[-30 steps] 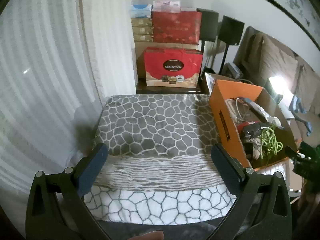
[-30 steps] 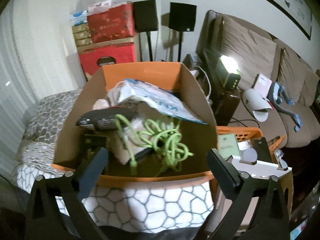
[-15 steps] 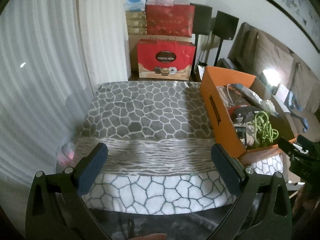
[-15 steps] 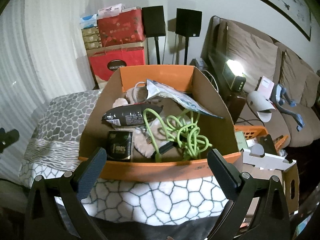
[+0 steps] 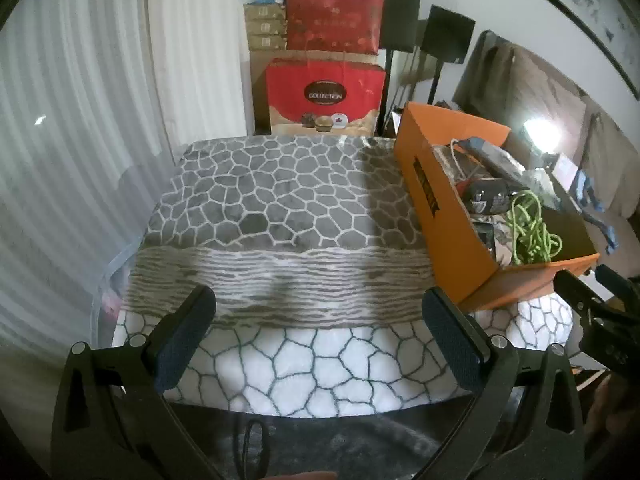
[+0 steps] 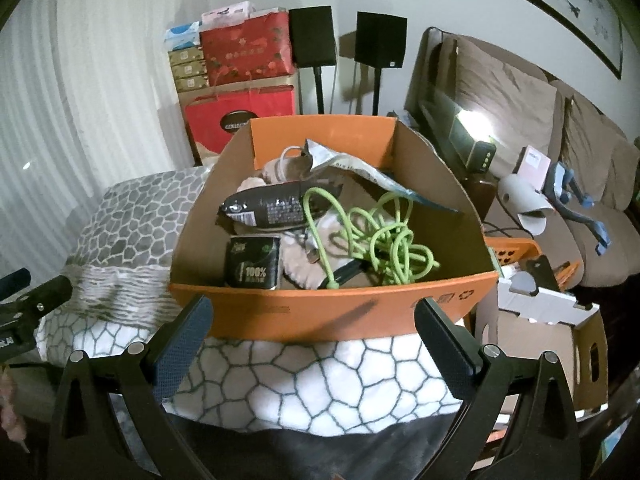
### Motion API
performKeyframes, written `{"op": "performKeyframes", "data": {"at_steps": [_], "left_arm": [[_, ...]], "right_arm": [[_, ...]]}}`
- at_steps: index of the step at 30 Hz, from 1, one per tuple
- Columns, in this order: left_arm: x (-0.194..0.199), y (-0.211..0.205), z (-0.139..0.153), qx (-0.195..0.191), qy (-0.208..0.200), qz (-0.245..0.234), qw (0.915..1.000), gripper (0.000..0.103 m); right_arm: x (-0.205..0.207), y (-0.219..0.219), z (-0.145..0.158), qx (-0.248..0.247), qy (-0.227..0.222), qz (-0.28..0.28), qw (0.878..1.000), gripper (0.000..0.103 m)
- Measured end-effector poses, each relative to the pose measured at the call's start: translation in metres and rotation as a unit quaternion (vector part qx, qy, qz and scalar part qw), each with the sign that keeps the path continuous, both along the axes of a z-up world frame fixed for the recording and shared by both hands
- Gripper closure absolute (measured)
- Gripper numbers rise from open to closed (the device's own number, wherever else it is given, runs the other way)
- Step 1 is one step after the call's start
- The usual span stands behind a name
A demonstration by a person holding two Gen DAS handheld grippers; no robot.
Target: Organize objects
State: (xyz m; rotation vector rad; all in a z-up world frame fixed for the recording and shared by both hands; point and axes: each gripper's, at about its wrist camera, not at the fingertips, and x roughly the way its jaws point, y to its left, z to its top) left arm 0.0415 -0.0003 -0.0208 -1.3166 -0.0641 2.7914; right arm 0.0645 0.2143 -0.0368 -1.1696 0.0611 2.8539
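Left claw [image 5: 318,334]: spread wide, empty, hovering low over patterned blanket [image 5: 280,208].
Right claw [image 6: 312,330]: spread wide, empty, level before orange box [image 6: 332,308], near green cord [image 6: 372,240].

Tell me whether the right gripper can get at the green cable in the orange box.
Probably yes: the right gripper is open, facing the orange box, whose top is open. The green cable lies on top, nothing covering it.
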Motion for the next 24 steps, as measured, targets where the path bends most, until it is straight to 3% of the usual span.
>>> {"op": "performKeyframes", "data": {"at_steps": [24], "left_arm": [[-0.0009, 0.0004, -0.003, 0.001, -0.002, 0.002, 1.0, 0.0]], "right_arm": [[0.0023, -0.0001, -0.002, 0.001, 0.003, -0.003, 1.0, 0.001]]}}
